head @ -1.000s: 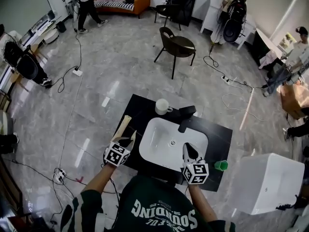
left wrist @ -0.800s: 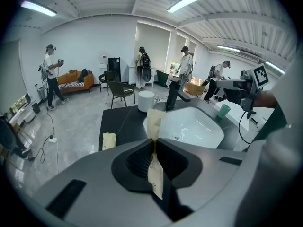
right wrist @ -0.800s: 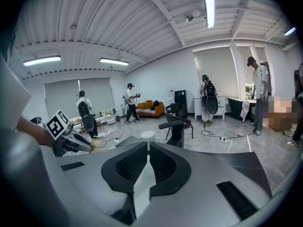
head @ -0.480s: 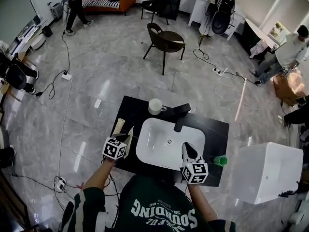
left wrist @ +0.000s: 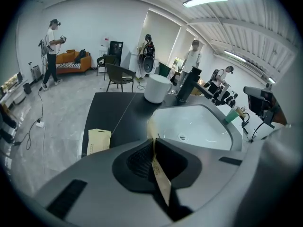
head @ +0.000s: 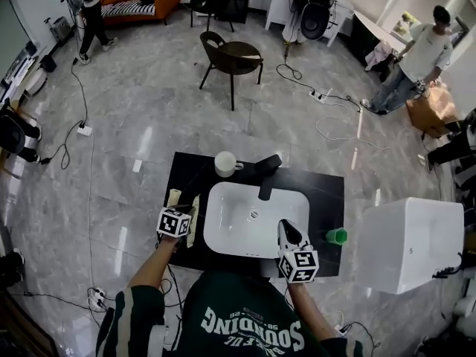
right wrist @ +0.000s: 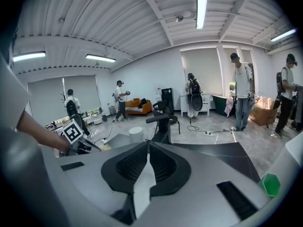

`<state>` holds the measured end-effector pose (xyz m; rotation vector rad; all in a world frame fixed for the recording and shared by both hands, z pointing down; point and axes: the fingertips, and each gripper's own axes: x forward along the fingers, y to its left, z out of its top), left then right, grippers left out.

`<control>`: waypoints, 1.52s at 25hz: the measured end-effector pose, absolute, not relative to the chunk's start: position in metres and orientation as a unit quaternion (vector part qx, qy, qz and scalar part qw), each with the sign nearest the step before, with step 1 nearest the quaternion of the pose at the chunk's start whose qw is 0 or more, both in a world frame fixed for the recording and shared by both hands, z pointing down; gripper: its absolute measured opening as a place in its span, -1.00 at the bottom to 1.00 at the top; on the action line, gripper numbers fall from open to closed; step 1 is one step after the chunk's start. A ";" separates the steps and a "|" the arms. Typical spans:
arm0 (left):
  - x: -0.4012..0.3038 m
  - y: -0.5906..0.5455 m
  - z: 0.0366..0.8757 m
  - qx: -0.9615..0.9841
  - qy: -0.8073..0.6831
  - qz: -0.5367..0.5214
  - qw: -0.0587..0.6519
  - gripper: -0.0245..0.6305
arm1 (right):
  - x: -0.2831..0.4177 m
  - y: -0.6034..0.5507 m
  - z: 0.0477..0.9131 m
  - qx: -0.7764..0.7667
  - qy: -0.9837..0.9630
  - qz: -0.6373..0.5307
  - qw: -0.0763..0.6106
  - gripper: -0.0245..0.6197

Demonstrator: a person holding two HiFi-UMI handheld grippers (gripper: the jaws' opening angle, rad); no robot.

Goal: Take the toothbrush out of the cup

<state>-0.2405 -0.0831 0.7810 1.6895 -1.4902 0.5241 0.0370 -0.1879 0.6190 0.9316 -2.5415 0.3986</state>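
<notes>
If my left tongs [left wrist: 153,143] are letting go too soon: the long thin tan paper-wrapped toothbrush [left wrist: 161,181] is dropping. It could be sliding into the white sink [head: 230,229] or off the flat black counter [head: 327,199], because it is hanging just beside the sink's left rim.
If the paper is slipping: I am only pinching one thin flat bit of it. The long ends are sticking out both ways, so it could be swinging or twisting round.
If I am bumping things: a small flat tan packet [head: 173,197] is lying on the counter near my left tongs, and I could be knocking it off the edge.
Left tongs: they are closed on the wrapped toothbrush. The jaws have just been closing tighter, and the paper is sitting right between them.
Right tongs [right wrist: 148,148]: the jaws are together with nothing in them, hovering over the near rim of the sink.
Where the toothbrush is: it is out of the round white cup [head: 224,163], which is standing well apart at the back of the counter near the black tap [head: 268,175]. I cannot tell if its low end is touching the counter.
How the toothbrush is looking: long, thin, flat and brown like paper. The brush is hiding inside, so I am only guessing it is there. I think it is light and a bit bendy.
</notes>
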 end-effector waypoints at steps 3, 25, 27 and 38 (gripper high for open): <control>-0.241 -0.085 0.794 0.665 -0.580 0.215 0.418 -0.84 | 0.039 -0.187 0.621 0.340 -0.907 0.146 0.203 -0.79; -0.218 -0.115 0.718 0.713 -0.601 0.200 0.300 -0.71 | 0.020 -0.178 0.600 0.307 -0.930 0.149 0.136 -0.79; -0.203 -0.123 0.701 0.727 -0.599 0.191 0.278 -0.71 | 0.020 -0.181 0.597 0.310 -0.930 0.141 0.139 -0.79; -0.116 -0.153 0.633 0.792 -0.570 0.139 0.171 -0.90 | 0.032 -0.186 0.605 0.321 -0.921 0.178 0.132 -0.80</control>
